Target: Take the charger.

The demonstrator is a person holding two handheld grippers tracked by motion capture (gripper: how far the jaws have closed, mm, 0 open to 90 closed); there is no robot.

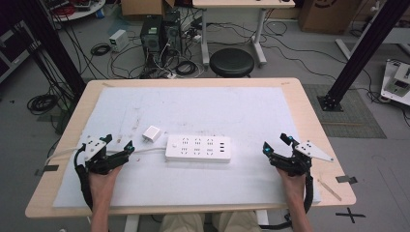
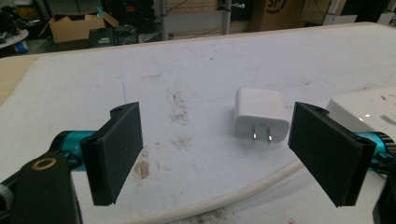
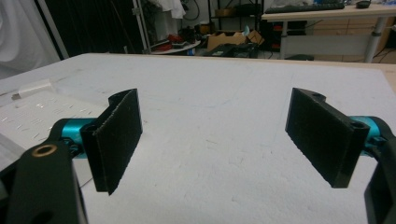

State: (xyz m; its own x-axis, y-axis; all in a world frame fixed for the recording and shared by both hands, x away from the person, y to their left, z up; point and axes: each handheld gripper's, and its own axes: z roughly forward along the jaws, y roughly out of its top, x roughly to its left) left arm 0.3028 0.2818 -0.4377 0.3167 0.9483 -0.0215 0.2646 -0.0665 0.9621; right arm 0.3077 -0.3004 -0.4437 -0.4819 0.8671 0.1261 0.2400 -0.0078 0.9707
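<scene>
A white power strip (image 1: pixel 198 149) lies in the middle of the white mat (image 1: pixel 217 111), and its white cable (image 1: pixel 145 152) runs off to the left. A small white plug adapter (image 1: pixel 152 134) rests just left of the strip, prongs toward me. My left gripper (image 1: pixel 118 141) sits at the mat's left side, open and empty. Along its jaws, the left gripper (image 2: pixel 219 154) faces the adapter (image 2: pixel 259 114), which lies a little beyond the fingertips, and the cable (image 2: pixel 243 196) passes under them. My right gripper (image 1: pixel 275 142) rests to the right of the strip, also open and empty (image 3: pixel 219 140).
The mat covers most of a wooden table (image 1: pixel 309 121). A black round stool (image 1: pixel 231 62) stands past the far edge, among floor cables and computer towers (image 1: pixel 159 34). Black frame posts (image 1: pixel 360 53) rise at both sides. Bare mat stretches behind the strip.
</scene>
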